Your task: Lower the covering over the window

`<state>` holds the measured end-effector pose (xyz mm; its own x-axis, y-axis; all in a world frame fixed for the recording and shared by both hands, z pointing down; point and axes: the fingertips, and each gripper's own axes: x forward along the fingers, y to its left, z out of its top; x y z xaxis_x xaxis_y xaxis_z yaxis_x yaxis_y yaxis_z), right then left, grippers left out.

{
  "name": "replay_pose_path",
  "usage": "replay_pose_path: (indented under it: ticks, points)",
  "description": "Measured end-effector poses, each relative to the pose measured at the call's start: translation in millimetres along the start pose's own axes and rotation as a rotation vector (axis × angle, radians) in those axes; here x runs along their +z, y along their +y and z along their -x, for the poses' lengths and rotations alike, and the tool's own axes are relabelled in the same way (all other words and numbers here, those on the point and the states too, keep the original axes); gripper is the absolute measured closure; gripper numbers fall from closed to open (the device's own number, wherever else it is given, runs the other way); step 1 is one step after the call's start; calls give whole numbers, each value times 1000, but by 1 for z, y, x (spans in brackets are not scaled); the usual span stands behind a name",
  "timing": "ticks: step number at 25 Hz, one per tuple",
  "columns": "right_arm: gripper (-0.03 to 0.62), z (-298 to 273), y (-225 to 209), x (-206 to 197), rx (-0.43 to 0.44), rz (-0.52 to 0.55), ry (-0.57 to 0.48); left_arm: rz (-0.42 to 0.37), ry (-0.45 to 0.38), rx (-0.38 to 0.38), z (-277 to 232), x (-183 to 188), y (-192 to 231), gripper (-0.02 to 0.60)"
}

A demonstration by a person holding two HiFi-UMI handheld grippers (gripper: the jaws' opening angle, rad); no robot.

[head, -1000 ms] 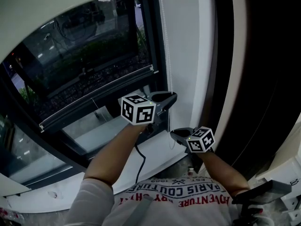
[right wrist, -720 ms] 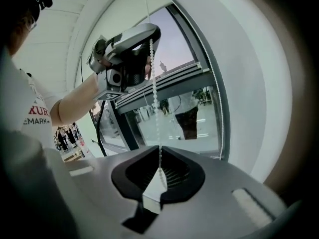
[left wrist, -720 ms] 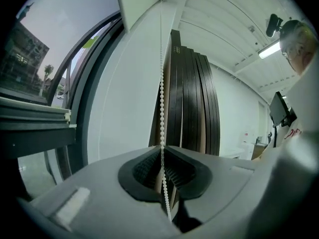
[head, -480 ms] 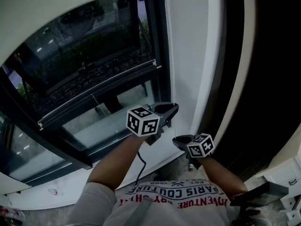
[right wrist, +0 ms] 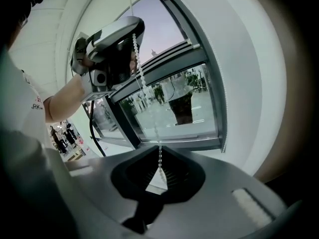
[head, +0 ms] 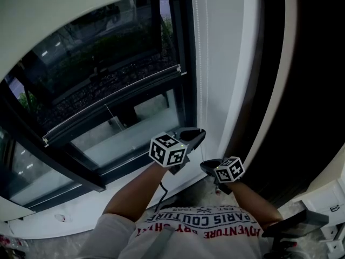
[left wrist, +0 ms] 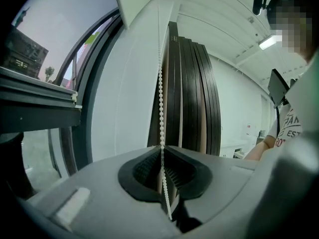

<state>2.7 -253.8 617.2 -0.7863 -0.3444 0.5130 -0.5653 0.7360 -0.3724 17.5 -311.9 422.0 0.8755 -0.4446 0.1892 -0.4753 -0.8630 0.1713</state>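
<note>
A white roller blind (head: 81, 7) covers the top of the dark-framed window (head: 108, 74). Its white bead chain (head: 199, 63) hangs down the white wall strip beside the frame. My left gripper (head: 193, 135) is shut on this bead chain (left wrist: 160, 83), which runs straight up from its jaws (left wrist: 162, 149). Just below and to the right, my right gripper (head: 209, 165) is shut on the same chain (right wrist: 159, 153). In the right gripper view the left gripper (right wrist: 117, 39) shows above, with the chain (right wrist: 141, 73) stretched between the two.
Dark folded panels (head: 291, 90) stand right of the wall strip, also seen behind the chain as dark panels (left wrist: 192, 98). A white sill (head: 81, 215) runs under the window. A black cable (head: 160, 194) hangs from the left gripper. A dark object (head: 294, 224) juts in at lower right.
Both grippers have sunk down the wall strip, still shut on the bead chain, the left one staying just above the right.
</note>
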Motion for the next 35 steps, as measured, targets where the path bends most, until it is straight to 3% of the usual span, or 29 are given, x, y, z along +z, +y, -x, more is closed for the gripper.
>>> replay_pose_path:
  ticks: [5,8,11,16,21,26,32,35]
  points:
    - [565,6,7,3,-1,64,-6,-17,-17,8,5,2,-8,560]
    - [481,18,15,12,49,59,-14,-23,-15,9,7,2,-13,560]
    - [445,34,16,24,50,87,-13,-28,-20,14,8,1,-17,560]
    - [410,73,12,87,26,159,-92,-36,-26,28,15,2,-20,560]
    - [410,127,37,190,47,223,-323,-34,-32,35,19,1,-22,560]
    - [411,159,80,266,145,225,-485,-39,-17,14,17,1,-29,560]
    - [431,160,98,305,121,285,-529,-11,-5,-34,14,3,-40,560]
    - [524,159,96,310,111,275,-526,-20,1,-40,12,3,-41,560]
